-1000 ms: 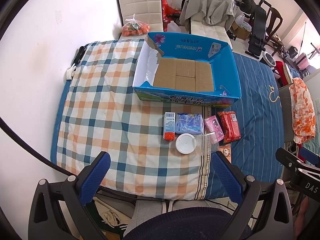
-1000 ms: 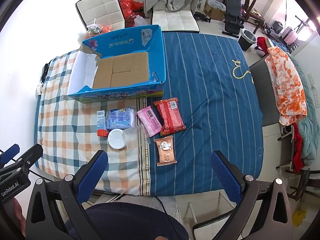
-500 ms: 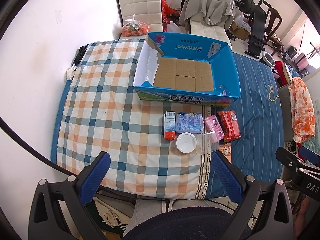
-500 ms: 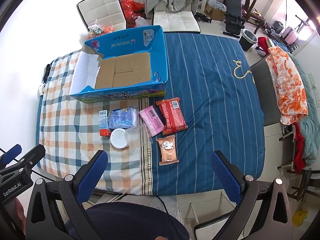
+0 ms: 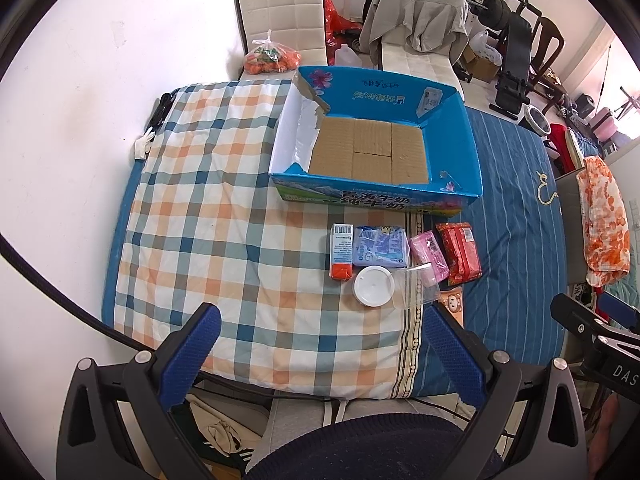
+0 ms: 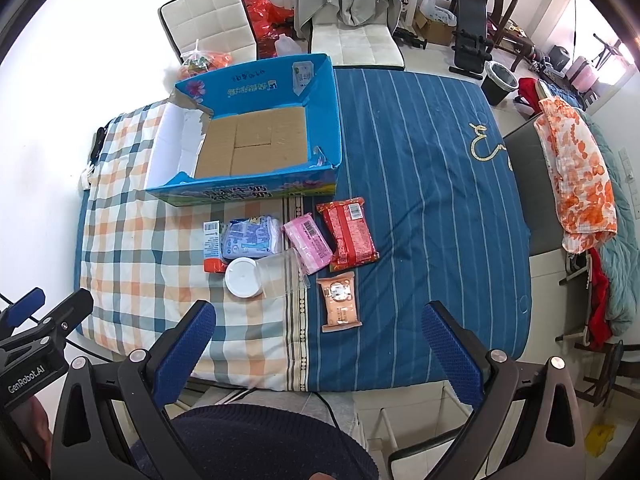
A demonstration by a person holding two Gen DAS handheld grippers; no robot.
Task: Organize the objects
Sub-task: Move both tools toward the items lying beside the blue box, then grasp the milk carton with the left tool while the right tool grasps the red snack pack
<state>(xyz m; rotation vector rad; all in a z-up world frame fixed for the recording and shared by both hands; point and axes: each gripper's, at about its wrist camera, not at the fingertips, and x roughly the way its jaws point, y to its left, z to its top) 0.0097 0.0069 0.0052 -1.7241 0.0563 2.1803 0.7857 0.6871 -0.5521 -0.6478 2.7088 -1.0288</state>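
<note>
Blue cardboard walls frame an open milk carton box point(image 5: 376, 148) sitting on the bed, straddling the checked blanket point(image 5: 208, 208) and the striped blue bedspread point(image 6: 432, 184); its brown floor is bare. Just in front of the box lies a row of small goods: a white-and-orange carton point(image 5: 341, 251), a blue tissue pack point(image 5: 382, 246) touching it, a pink packet point(image 6: 309, 242) and a red snack bag point(image 6: 348, 234) on the blue stripes. Nearer the bed's edge a clear plastic container point(image 6: 282, 274) lies on its side, its white lid point(image 5: 373, 285) facing the checked side, and a peach wet-wipe pack point(image 6: 340, 300) rests alone just beside it. The left gripper point(image 5: 320, 344) hangs above the bed's near edge with its blue fingers spread wide and nothing between them. The right gripper point(image 6: 318, 340) hovers likewise over the near edge, fingers wide apart and empty. Both are well apart from the goods.
</note>
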